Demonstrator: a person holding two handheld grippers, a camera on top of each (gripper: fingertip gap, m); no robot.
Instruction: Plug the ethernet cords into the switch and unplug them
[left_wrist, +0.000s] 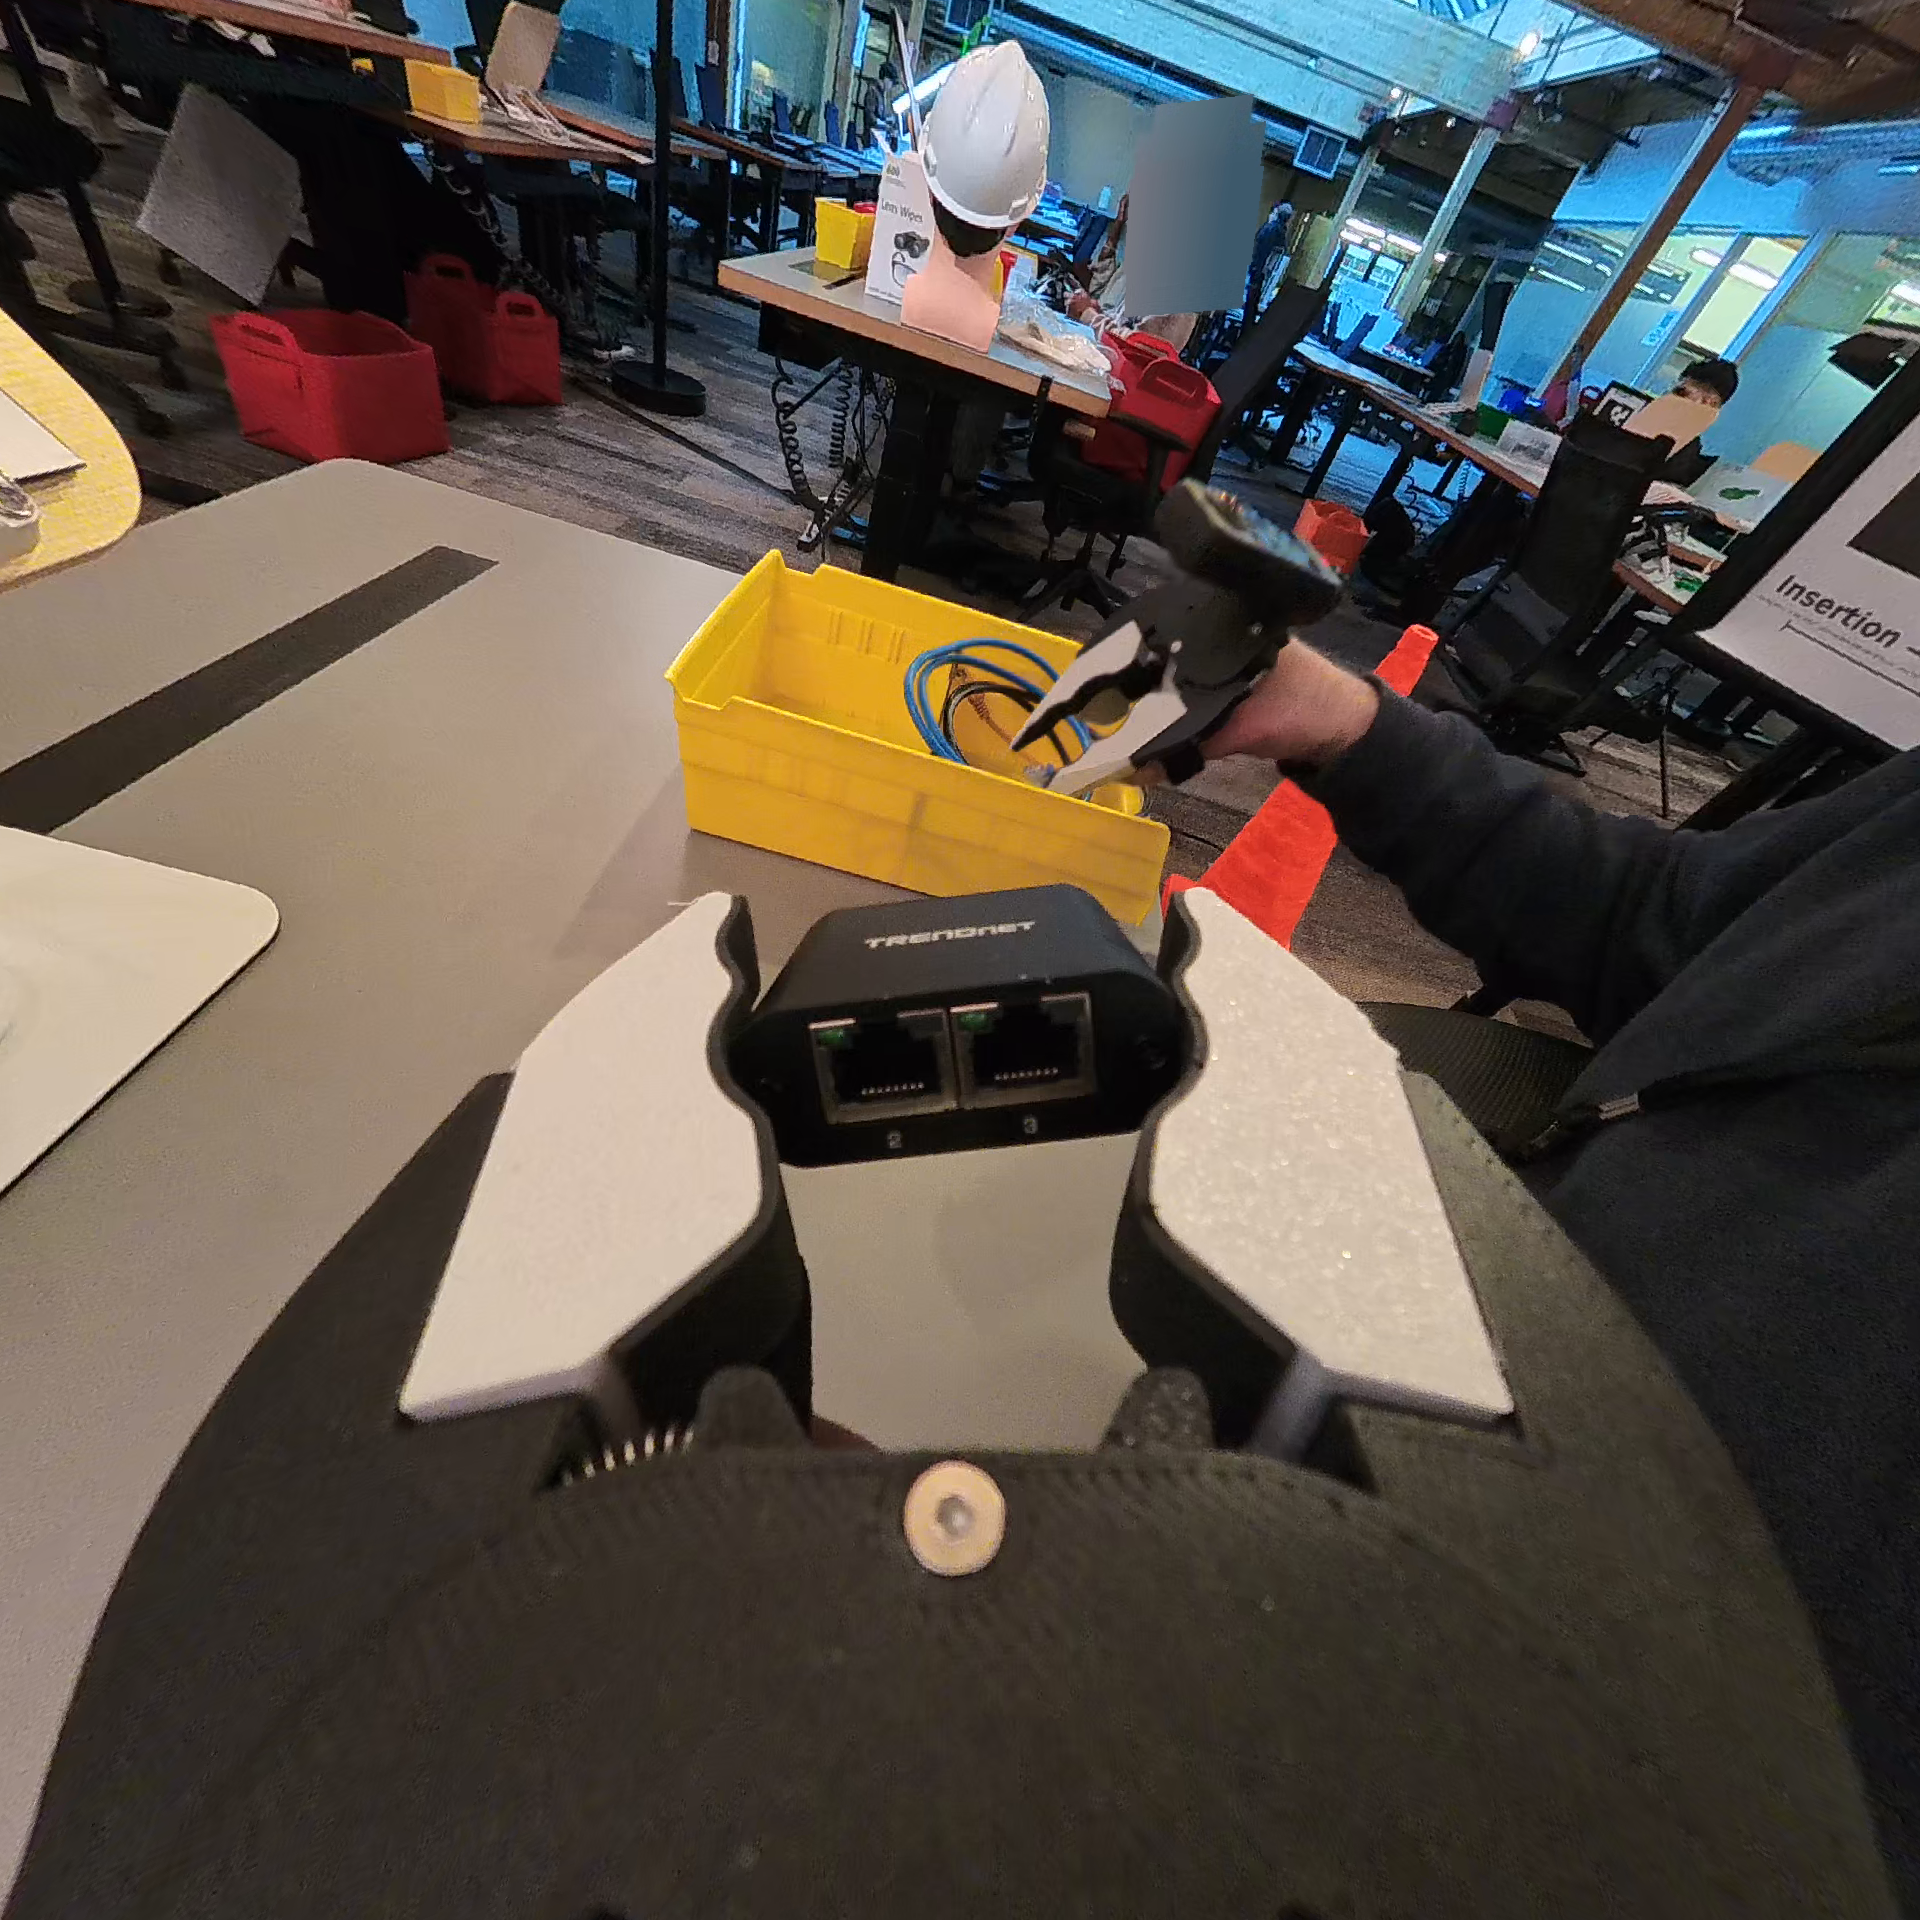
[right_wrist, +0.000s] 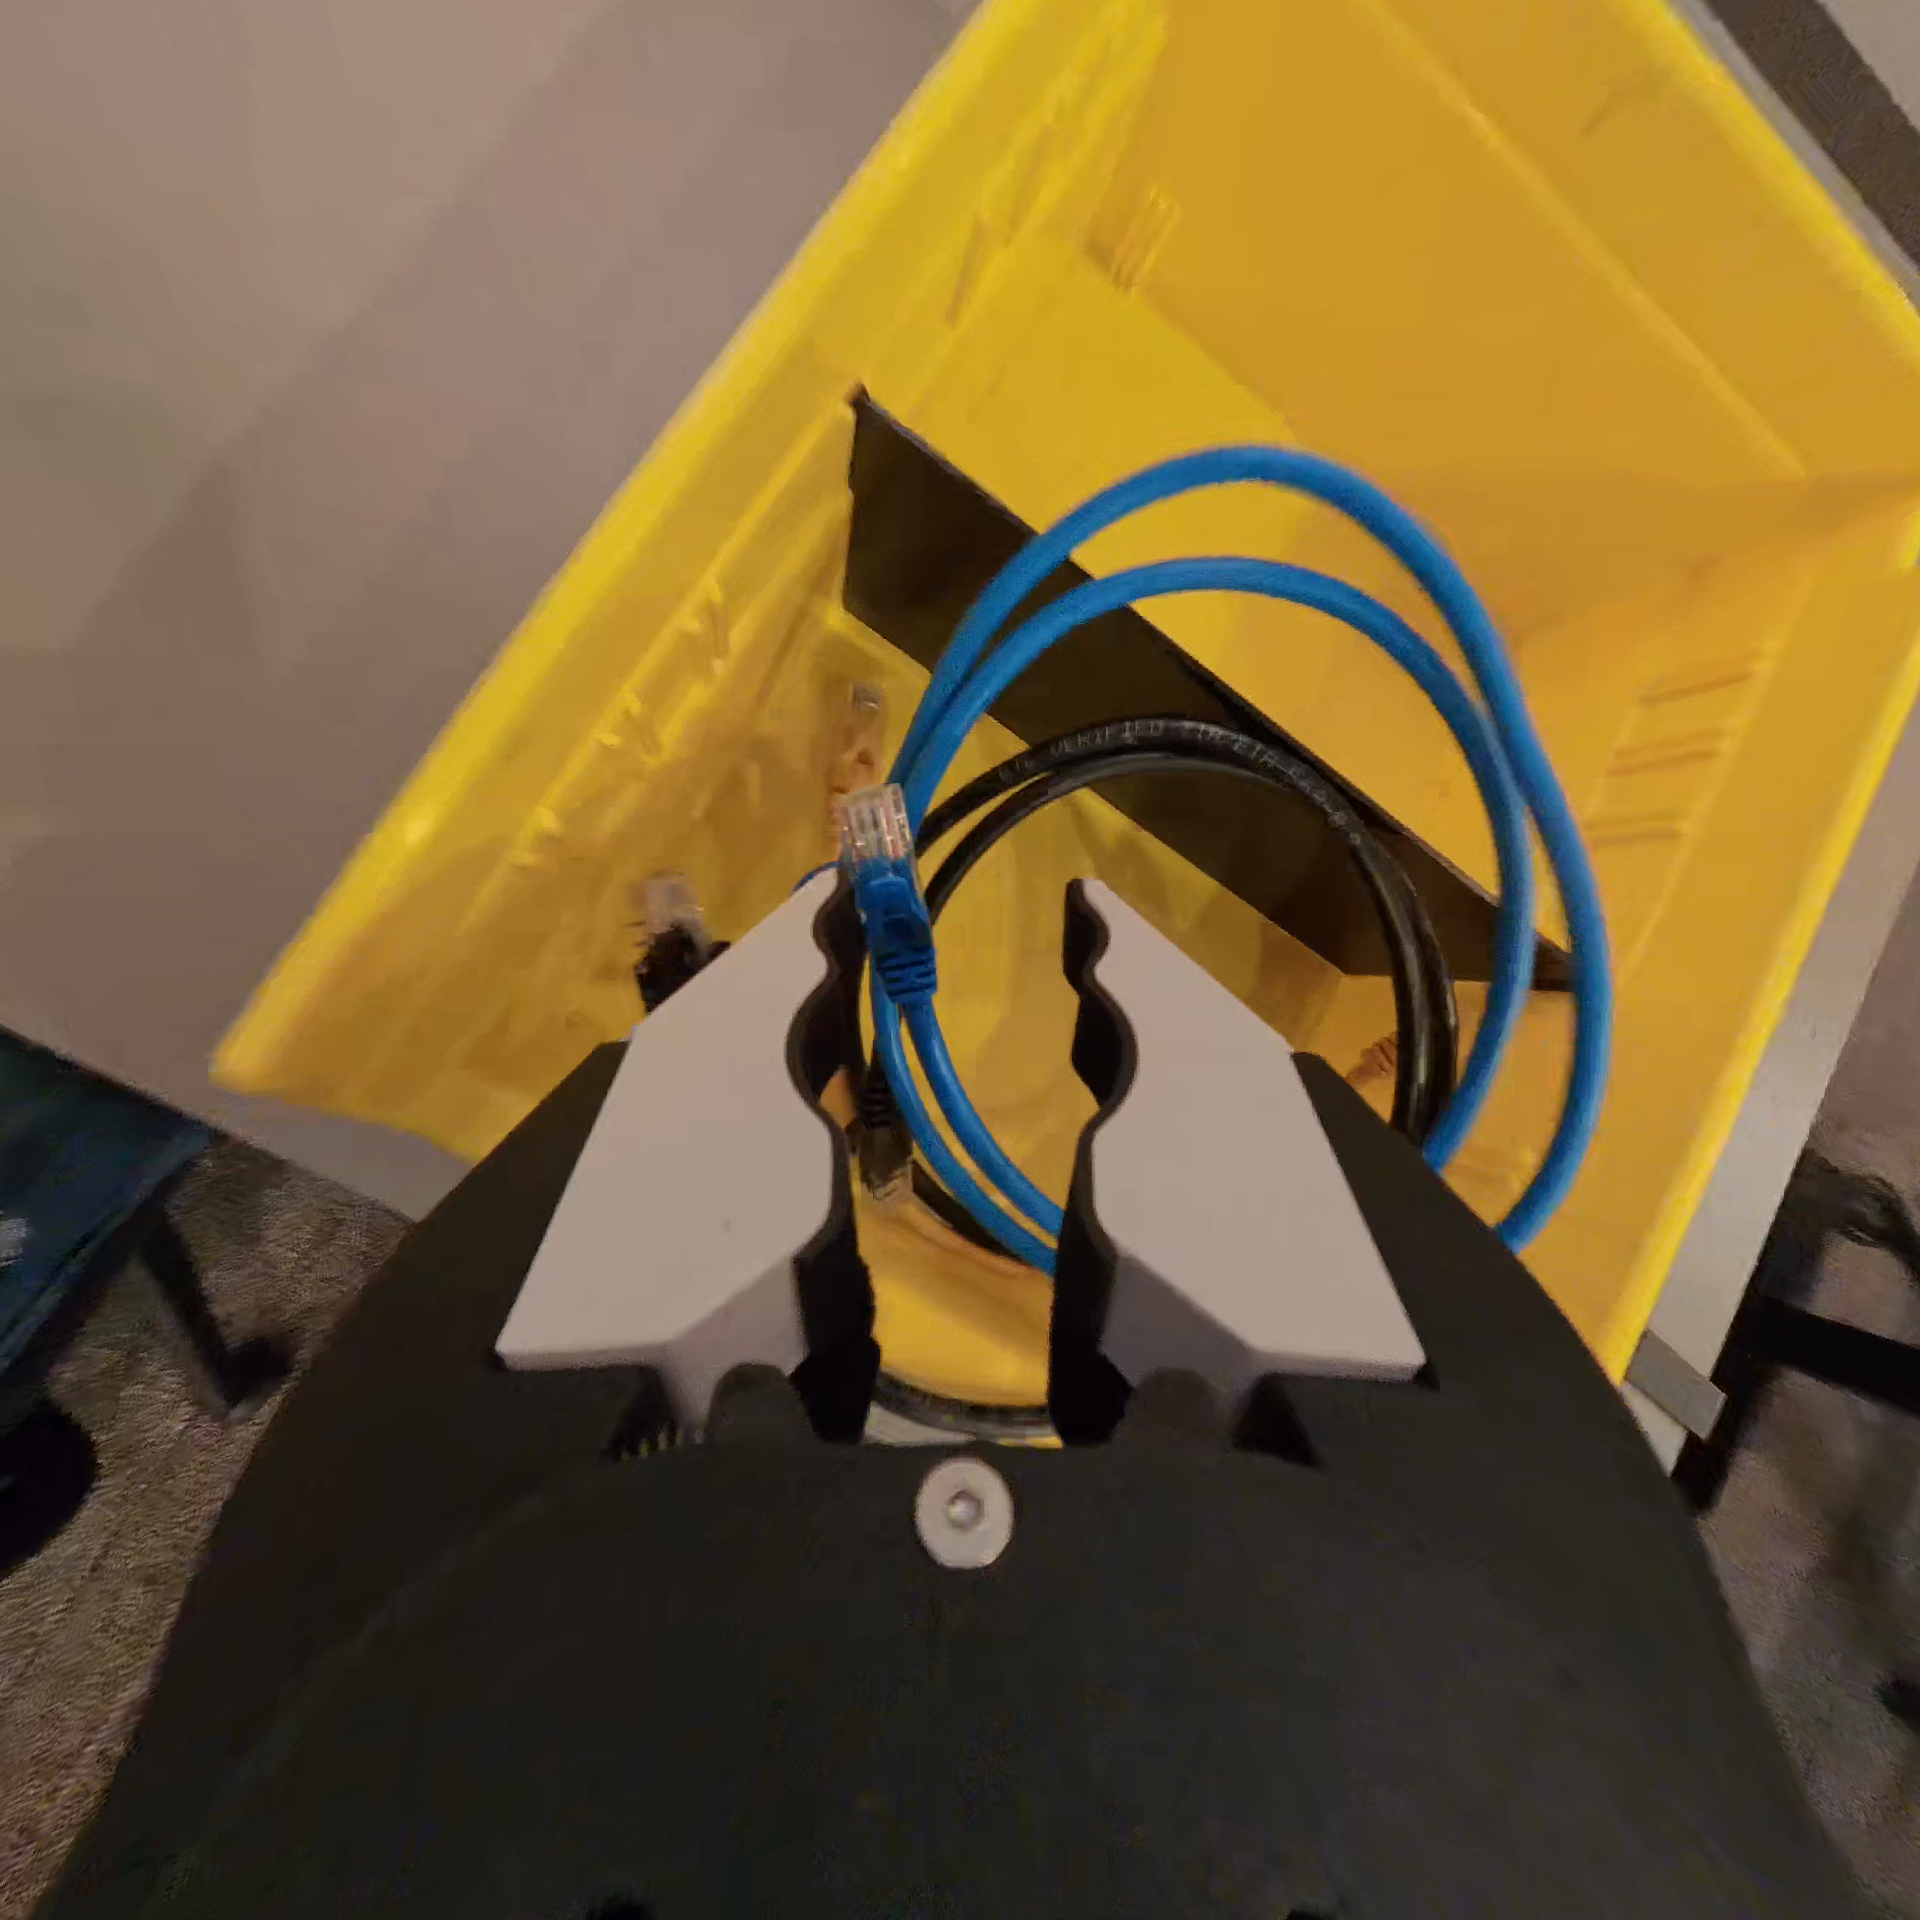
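One black switch (left_wrist: 961, 1023) sat clamped between the jaws of the left gripper (left_wrist: 956, 997), held just above the grey tabletop (left_wrist: 416, 831) with its port face turned toward the camera; two ports showed side by side, both empty. Beyond it on the tabletop stood one yellow bin (left_wrist: 831, 769), and inside it, in the right wrist view, lay two coiled cords: one blue ethernet cord (right_wrist: 1455, 665) looped twice, and one black ethernet cord (right_wrist: 1382, 862) curled beneath it against a black divider (right_wrist: 1143, 665). The blue cord's clear plug (right_wrist: 876, 826) stood upright just beside the tip of the left finger of the right gripper (right_wrist: 951, 914), whose jaws stood partly apart with the blue cord running down through the gap; whether the finger actually touched the plug boot could not be told. Two black plug ends showed, one (right_wrist: 665, 925) left of the fingers and one (right_wrist: 883, 1153) low between them. In the left wrist view, the right gripper (left_wrist: 1049, 753) dipped into the bin, held by a hand (left_wrist: 1288, 717) in a dark sleeve.
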